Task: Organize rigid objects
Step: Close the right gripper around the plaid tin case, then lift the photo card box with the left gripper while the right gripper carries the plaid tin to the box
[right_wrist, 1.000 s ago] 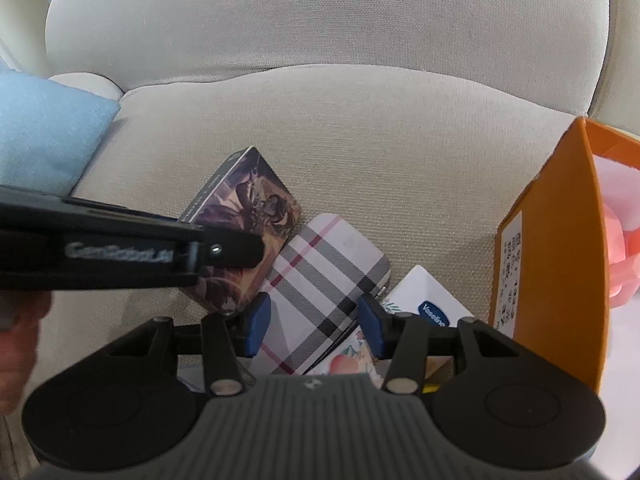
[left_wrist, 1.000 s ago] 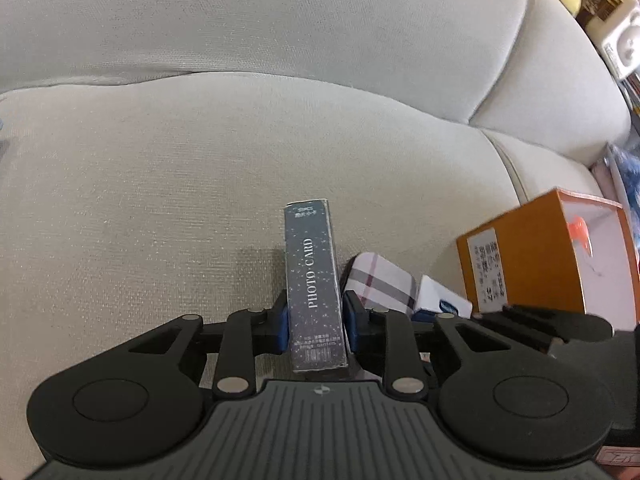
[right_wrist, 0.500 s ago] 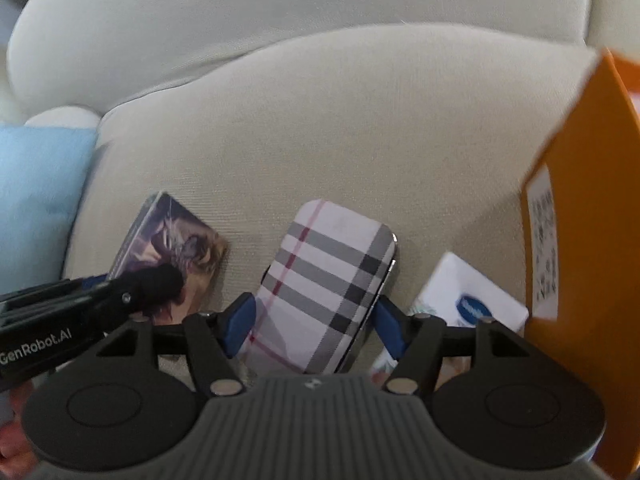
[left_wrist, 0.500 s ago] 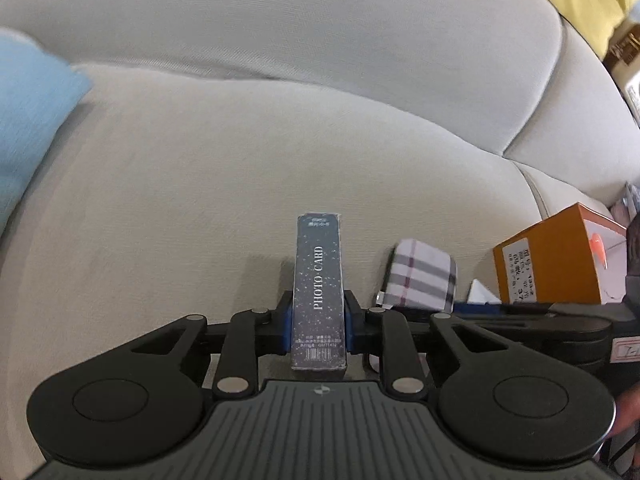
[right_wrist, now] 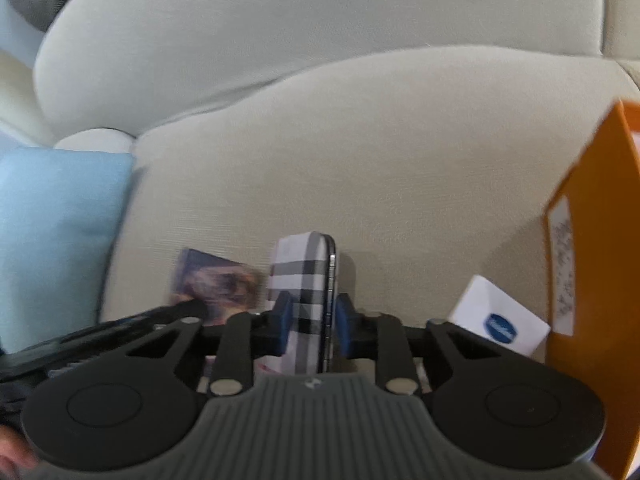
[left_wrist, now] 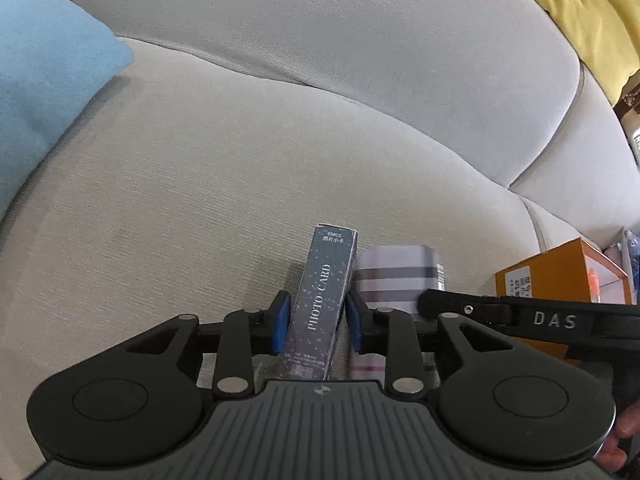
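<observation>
My left gripper [left_wrist: 318, 322] is shut on a dark photo card box [left_wrist: 324, 300], held on edge above the beige sofa seat [left_wrist: 200, 184]. My right gripper [right_wrist: 312, 326] is shut on a plaid case [right_wrist: 306, 296], held on its edge; the case also shows in the left wrist view [left_wrist: 400, 276]. The photo card box's picture face shows left of it in the right wrist view [right_wrist: 218, 280]. A white Vaseline box [right_wrist: 500, 320] lies on the seat to the right, beside an orange box [right_wrist: 592, 240].
A light blue cushion [left_wrist: 44, 80] lies at the left of the seat. The orange box [left_wrist: 560, 276] stands open at the right. The sofa backrest [left_wrist: 320, 20] rises behind. A yellow cloth [left_wrist: 580, 12] hangs at the top right.
My right gripper closed on the plaid case and lifted it onto its edge. My left gripper, still holding the photo card box, moved back and swung left, bringing the blue cushion into view.
</observation>
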{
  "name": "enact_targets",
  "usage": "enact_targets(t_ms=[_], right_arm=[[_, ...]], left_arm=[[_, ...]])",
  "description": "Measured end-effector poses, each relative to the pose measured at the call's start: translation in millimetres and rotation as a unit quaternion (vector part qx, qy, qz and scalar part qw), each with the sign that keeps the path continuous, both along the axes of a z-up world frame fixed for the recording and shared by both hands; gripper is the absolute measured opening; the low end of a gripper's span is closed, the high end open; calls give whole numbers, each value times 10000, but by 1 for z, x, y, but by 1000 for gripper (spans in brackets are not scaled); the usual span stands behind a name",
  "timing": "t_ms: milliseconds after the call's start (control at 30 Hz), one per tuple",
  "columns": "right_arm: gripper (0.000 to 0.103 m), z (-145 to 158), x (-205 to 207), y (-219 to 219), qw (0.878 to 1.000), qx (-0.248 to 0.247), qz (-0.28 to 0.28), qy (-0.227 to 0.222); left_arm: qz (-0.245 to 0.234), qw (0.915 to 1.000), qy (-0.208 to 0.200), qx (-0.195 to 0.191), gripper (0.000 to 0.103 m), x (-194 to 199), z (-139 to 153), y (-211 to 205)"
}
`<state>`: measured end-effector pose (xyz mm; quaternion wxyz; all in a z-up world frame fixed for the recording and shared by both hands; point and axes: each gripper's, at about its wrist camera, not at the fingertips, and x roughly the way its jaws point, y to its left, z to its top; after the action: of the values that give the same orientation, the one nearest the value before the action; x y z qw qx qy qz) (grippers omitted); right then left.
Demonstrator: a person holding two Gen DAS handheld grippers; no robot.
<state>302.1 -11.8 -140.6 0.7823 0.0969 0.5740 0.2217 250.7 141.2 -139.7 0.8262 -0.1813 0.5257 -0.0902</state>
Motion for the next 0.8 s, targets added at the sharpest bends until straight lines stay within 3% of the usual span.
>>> enact_targets(t_ms=[67, 233, 433, 633, 800], right_arm=[[19, 6, -4, 9, 9999, 104, 126, -34], [30, 6, -9, 32, 9992, -123, 329, -173], [29, 8, -10, 33, 9995, 187, 221, -109], [26, 0, -8, 43, 9996, -17, 267, -105], [22, -6, -10, 43, 9995, -206, 190, -159]], left_arm=[[-11, 10000, -6, -75, 28, -1, -1, -1], [18, 10000, -51, -52, 27, -2, -2, 1], [165, 9997, -33, -179, 26, -3, -6, 8], [350, 9985, 8, -429, 26, -5, -10, 18], [320, 9989, -82, -323, 26, -6, -8, 11]])
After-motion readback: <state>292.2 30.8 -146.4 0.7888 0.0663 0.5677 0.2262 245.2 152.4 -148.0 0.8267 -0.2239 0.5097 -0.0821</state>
